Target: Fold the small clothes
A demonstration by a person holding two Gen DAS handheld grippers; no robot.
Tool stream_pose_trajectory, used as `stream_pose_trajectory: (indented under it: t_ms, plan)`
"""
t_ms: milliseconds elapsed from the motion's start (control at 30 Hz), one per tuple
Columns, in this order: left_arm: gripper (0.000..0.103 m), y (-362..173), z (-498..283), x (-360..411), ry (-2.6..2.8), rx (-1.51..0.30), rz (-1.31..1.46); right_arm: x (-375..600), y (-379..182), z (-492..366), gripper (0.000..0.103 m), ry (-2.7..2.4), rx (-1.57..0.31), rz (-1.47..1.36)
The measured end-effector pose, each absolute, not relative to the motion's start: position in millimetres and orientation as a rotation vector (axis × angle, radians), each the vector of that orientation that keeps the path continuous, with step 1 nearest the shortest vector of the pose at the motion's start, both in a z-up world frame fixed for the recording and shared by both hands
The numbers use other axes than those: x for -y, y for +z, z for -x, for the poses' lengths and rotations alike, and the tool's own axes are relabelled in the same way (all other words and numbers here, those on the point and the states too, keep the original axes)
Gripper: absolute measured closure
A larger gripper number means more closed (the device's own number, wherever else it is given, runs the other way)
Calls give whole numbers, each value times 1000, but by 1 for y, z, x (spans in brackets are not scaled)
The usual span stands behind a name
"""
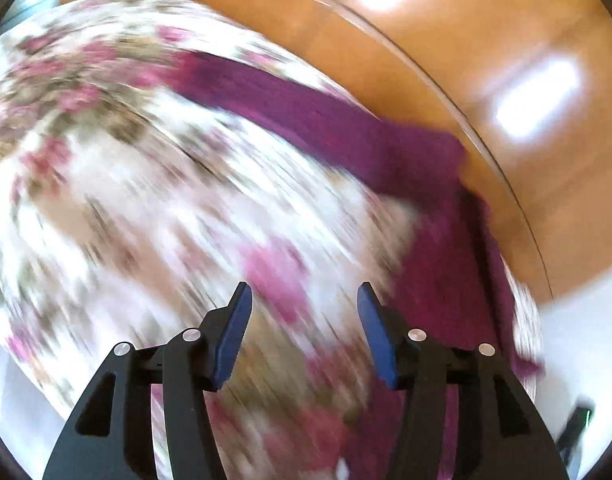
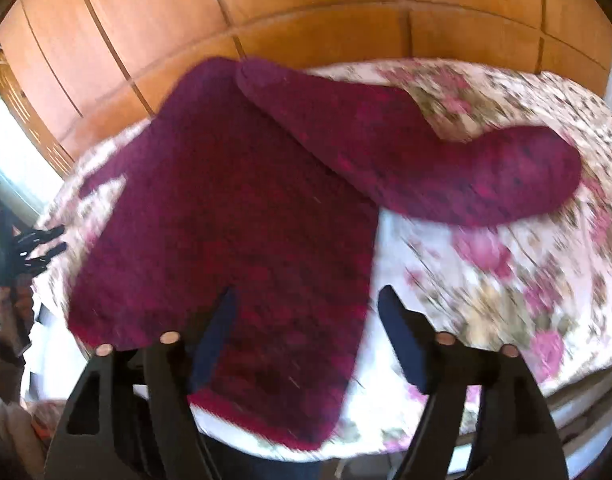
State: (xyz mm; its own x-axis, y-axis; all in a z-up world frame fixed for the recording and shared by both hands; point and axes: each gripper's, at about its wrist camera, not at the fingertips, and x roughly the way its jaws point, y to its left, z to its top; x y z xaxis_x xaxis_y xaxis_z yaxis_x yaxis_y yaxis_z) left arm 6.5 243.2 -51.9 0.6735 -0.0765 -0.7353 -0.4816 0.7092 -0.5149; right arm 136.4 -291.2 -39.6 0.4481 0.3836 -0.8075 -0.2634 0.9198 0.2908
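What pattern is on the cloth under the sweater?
Pink roses on white bedcover, clearest in the right wrist view.

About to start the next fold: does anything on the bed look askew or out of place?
One sleeve of the maroon sweater sticks out sideways across the floral cover, unfolded. Nothing looks damaged. Both views are blurred.

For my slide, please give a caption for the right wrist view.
Open right hand-held gripper above a dark red knitted sweater spread on a floral tablecloth.
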Motion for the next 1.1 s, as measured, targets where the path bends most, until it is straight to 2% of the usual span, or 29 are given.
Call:
stream_pose_trajectory:
  t_ms: [233, 333, 433, 467, 500, 567, 900, 1033, 1100]
  plan:
    - [50, -62, -58, -347, 524, -786, 833, 211, -63, -154, 27, 566, -1036, -146]
    - [39, -69, -76, -373, 583, -794, 824, 178, -75, -163, 27, 622, -1058, -156]
    - [39, -79, -97, -390, 576, -790, 869, 160, -80, -165, 27, 652, -1073, -151]
    - [45, -82, -97, -390, 571, -788, 866, 153, -82, -168, 27, 657, -1079, -145]
    - [74, -83, -108, -390, 553, -802, 828, 148, -84, -169, 27, 663, -1082, -137]
    - [92, -79, -117, -389, 583, -825, 735, 139, -83, -170, 26, 660, -1083, -126]
    - [94, -8, -107, -460, 842, -671, 614, 106, -92, -171, 23, 688, -1093, -62]
    - [94, 0, -126, -449, 861, -706, 492, 99, -98, -171, 22, 669, -1087, -48]
    - [90, -7, -134, -441, 838, -723, 516, 102, -97, -172, 23, 671, -1087, -62]
